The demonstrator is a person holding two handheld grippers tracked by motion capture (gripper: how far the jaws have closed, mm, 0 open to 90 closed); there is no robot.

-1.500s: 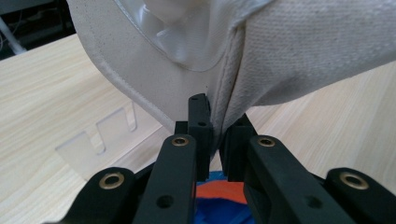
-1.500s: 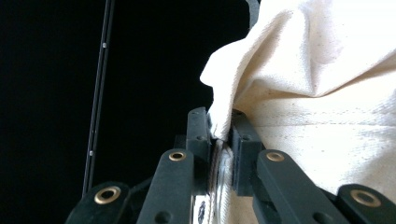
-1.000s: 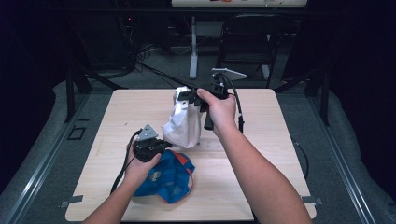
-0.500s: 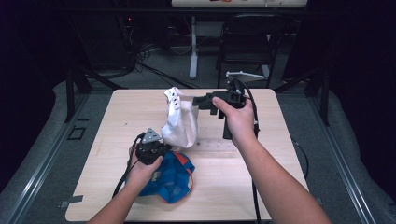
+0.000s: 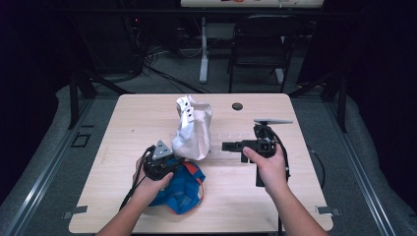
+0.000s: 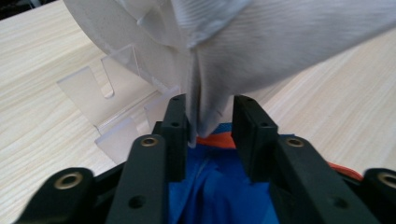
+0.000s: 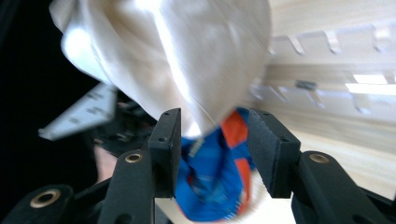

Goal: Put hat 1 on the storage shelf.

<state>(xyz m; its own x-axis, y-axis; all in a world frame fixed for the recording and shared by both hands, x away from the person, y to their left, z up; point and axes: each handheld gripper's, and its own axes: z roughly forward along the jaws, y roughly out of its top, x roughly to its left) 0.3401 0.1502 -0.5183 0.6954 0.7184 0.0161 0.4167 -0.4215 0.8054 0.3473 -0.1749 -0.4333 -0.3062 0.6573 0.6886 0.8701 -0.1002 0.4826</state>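
White, soft cloth (image 6: 280, 42), judged light and limp, hangs with its lower edge between the parted jaws of the left gripper (image 6: 212, 126), unpinched, and is best pinched there at the hem, while the right gripper (image 7: 212, 140), just opened, holds nothing.

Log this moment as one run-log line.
left gripper: opening, white cap hem between jaws | right gripper: opening, empty, beside cap | blue cap: on table

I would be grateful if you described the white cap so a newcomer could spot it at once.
Start at the wooden table and look to its middle, where a clear plastic rack stands. The white cap is propped upright at the rack's left end. Unlike the blue and orange cap lying flat nearer the person, it is plain white and stands tall.
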